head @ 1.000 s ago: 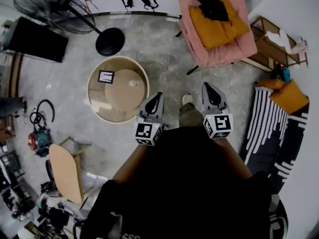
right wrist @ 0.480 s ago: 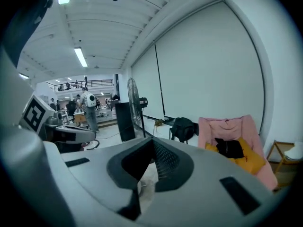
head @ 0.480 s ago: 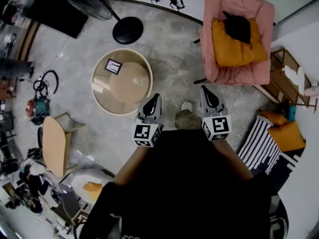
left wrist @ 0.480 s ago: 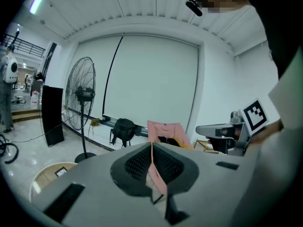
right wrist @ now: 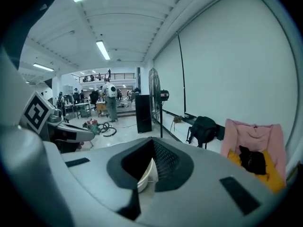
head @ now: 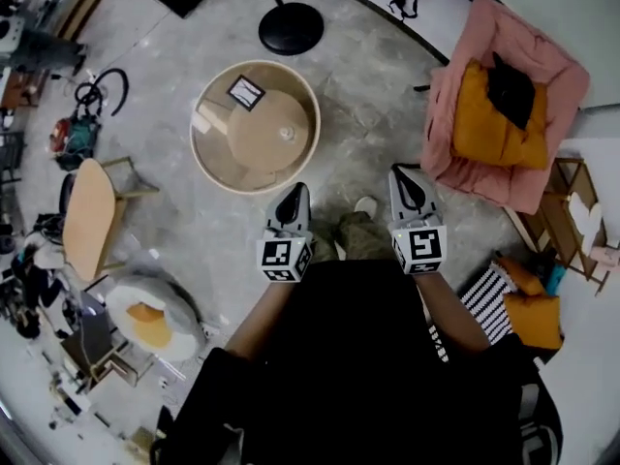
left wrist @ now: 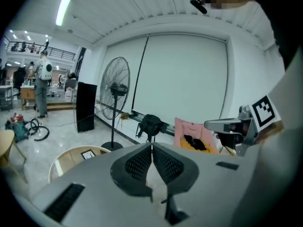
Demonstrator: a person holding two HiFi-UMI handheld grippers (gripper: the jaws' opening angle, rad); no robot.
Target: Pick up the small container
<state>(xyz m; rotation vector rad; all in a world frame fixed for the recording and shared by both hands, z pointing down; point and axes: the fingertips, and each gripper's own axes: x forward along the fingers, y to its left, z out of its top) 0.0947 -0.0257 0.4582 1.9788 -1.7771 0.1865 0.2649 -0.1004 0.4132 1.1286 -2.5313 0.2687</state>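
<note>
A small pale container [head: 286, 134] stands on the raised middle of the round wooden table [head: 208, 153], next to a framed card [head: 246, 92]. Both grippers hang in front of the person, over the floor and short of the table. My left gripper [head: 295, 190] is nearest the table's near rim; in the left gripper view its jaws [left wrist: 151, 148] meet with nothing between them. My right gripper [head: 400, 170] sits further right, tips together [right wrist: 152, 141]. A white curved edge [right wrist: 148, 173] shows low in its hollow; I cannot tell what it is.
A fan's black base [head: 291, 27] stands beyond the table. A pink armchair [head: 552, 76] with an orange cushion is at the right. A wooden chair [head: 87, 216] and an egg-shaped cushion [head: 145, 318] lie left; a striped rug [head: 484, 294] lies right. The person's shoe [head: 365, 205] shows between the grippers.
The head view has swung: table, fan base and armchair have shifted right and up in it. Both grippers keep their place before the person, jaws unchanged.
</note>
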